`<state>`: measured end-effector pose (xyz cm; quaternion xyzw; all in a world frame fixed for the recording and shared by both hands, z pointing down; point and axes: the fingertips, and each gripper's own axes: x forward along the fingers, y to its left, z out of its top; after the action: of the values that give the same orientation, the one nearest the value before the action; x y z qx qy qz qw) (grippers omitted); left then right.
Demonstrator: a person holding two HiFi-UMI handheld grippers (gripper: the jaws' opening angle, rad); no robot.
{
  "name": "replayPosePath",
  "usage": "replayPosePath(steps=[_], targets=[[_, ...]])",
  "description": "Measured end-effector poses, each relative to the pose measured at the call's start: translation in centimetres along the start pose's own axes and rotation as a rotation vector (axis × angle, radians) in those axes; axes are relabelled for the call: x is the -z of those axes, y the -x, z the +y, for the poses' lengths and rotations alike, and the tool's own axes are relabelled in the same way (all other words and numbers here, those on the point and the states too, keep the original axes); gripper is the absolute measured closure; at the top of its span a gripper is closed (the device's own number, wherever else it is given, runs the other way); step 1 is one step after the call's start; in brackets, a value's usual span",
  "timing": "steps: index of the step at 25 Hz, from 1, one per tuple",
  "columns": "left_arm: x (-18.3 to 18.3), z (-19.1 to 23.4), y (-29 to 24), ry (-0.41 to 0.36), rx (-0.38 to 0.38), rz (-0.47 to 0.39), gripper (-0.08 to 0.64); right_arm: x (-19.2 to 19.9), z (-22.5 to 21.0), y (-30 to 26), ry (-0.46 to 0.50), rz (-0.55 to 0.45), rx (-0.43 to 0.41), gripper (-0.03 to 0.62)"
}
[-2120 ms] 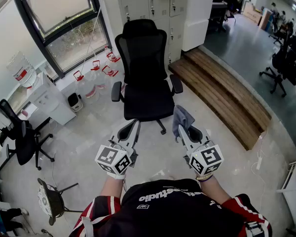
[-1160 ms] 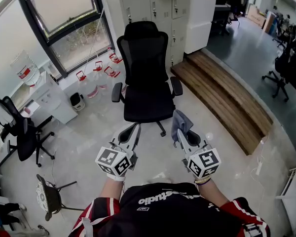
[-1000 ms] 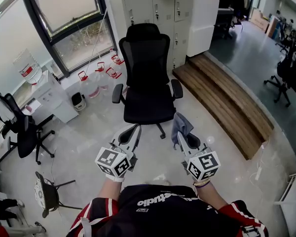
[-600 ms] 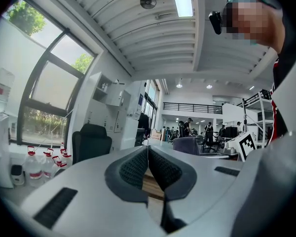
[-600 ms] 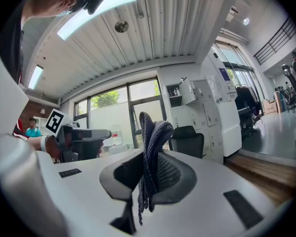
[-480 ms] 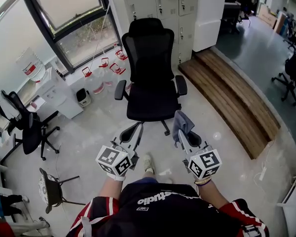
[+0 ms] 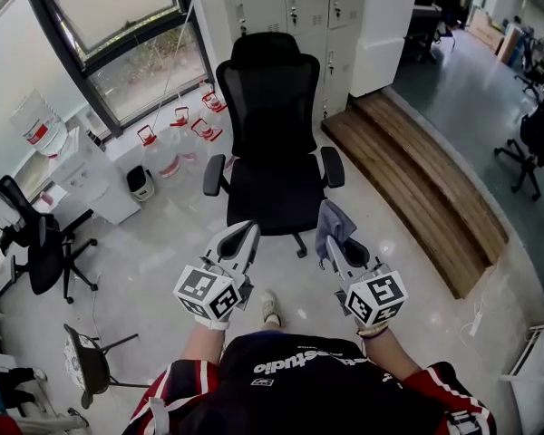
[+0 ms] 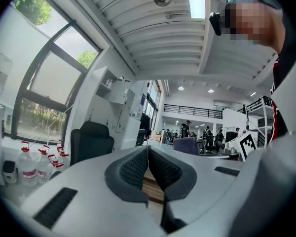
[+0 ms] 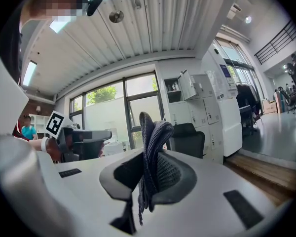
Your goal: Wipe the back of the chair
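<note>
A black office chair (image 7: 270,143) stands ahead of me, seat toward me, its mesh back (image 7: 267,98) upright under a headrest. The chair (image 8: 91,143) appears at the left in the left gripper view, and the chair (image 9: 190,139) shows behind the cloth in the right gripper view. My right gripper (image 7: 330,239) is shut on a grey-blue cloth (image 7: 334,221), which sticks up between its jaws; the cloth (image 9: 151,154) fills the centre of that view. My left gripper (image 7: 241,239) is shut with nothing in it, pads (image 8: 136,168) pressed together. Both hover short of the seat's front edge.
White lockers (image 7: 295,3) stand behind the chair. Water bottles (image 7: 177,130) line the floor by the window (image 7: 109,34). A wooden step (image 7: 417,188) runs along the right. A second black chair (image 7: 41,247) and a small stool (image 7: 86,361) sit at the left. A shoe (image 7: 268,307) shows below.
The view has shifted slightly and the chair now sits a little closer to both grippers. A shoe has come into view below. The grippers keep their pose, cloth still held.
</note>
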<state>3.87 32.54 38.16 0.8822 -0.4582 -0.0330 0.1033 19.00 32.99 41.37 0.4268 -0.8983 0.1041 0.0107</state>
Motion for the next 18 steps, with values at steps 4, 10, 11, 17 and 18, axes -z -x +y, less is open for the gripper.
replayPosePath(steps=[4,10,11,17,18], targets=[[-2.4,6.4,-1.7,0.004,-0.010,-0.022,0.535,-2.4,0.5,-6.9,0.024,-0.007,-0.016,0.529],[-5.3,14.6,-3.9,0.009,-0.010,-0.040,0.535,-5.1,0.9,-15.5,0.047,-0.021,-0.017,0.529],[-5.6,15.8,-4.1,0.009,-0.009,-0.042,0.535,-5.3,1.1,-16.7,0.049,-0.020,-0.016,0.529],[-6.5,21.5,-5.4,0.028,0.010,-0.050,0.535,-5.6,1.5,-22.4,0.056,-0.010,0.006,0.529],[-6.6,22.3,-5.7,0.030,0.016,-0.050,0.535,-5.7,1.4,-23.1,0.056,-0.009,0.013,0.529]])
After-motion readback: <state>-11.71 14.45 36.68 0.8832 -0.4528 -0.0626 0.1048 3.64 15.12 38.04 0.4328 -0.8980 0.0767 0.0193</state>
